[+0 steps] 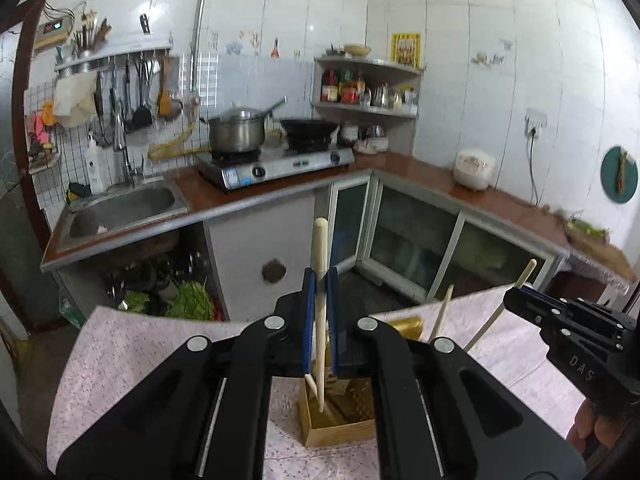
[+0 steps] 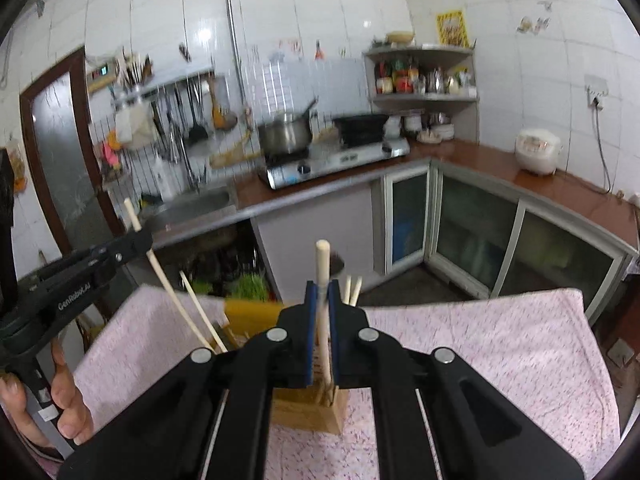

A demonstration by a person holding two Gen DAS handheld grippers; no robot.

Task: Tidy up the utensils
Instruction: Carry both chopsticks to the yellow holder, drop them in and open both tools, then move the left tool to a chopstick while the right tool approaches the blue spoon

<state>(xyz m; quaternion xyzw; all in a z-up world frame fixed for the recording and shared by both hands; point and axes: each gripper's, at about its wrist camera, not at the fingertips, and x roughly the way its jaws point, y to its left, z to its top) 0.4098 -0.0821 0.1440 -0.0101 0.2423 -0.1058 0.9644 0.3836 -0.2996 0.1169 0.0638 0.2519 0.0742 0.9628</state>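
Observation:
In the left wrist view my left gripper (image 1: 320, 276) is shut on a pale wooden chopstick (image 1: 320, 236) that stands nearly upright, its lower tip inside an open wooden holder box (image 1: 340, 434) on the table. My right gripper (image 1: 511, 294) comes in from the right, shut on a second, slanted chopstick (image 1: 527, 270). The right wrist view shows that right gripper (image 2: 322, 286) shut on its chopstick (image 2: 322, 254) above the box (image 2: 316, 416). The left gripper (image 2: 144, 238) grips its own chopstick (image 2: 132, 210) at the left. More chopsticks (image 2: 200, 308) lean in the box.
A pink patterned cloth (image 1: 132, 344) covers the table. A yellow container (image 2: 250, 314) stands behind the box. Beyond the table's far edge lie a sink (image 1: 120, 208), a gas stove with a steel pot (image 1: 236, 132) and wok, glass-door cabinets (image 1: 408, 240) and a rice cooker (image 1: 474, 168).

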